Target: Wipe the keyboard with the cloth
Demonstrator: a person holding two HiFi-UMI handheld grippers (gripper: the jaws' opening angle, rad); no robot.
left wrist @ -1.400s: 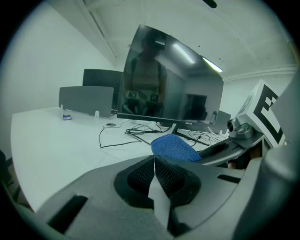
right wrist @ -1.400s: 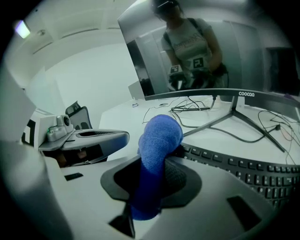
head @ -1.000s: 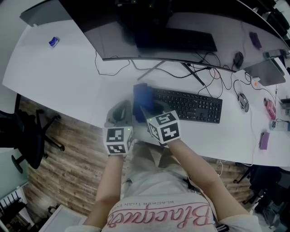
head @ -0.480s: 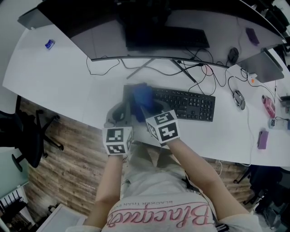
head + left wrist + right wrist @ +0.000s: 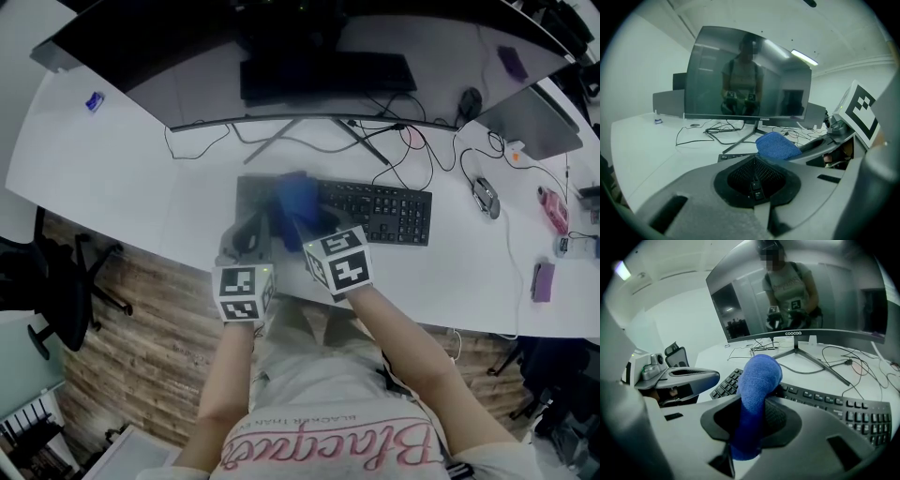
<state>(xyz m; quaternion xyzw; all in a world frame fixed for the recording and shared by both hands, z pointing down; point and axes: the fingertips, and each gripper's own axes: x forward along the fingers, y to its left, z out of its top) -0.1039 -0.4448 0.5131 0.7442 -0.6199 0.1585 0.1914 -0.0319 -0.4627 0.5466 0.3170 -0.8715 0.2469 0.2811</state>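
The black keyboard lies on the white desk in front of the curved monitor. A blue cloth rests on the keyboard's left part, with my right gripper shut on it. In the right gripper view the cloth stands up bunched between the jaws, with the keys just beyond. My left gripper sits beside it at the keyboard's left end, shut and holding nothing. In the left gripper view the cloth shows to the right above the keyboard's edge.
A large curved monitor on a stand sits behind the keyboard, with cables trailing right to a mouse. Small items lie at the right. An office chair stands off the desk's front-left edge.
The cloth and my right gripper have slid rightward along the keyboard, so its left end is now uncovered. The head view has shifted too. My left gripper has kept its place beside the right one.
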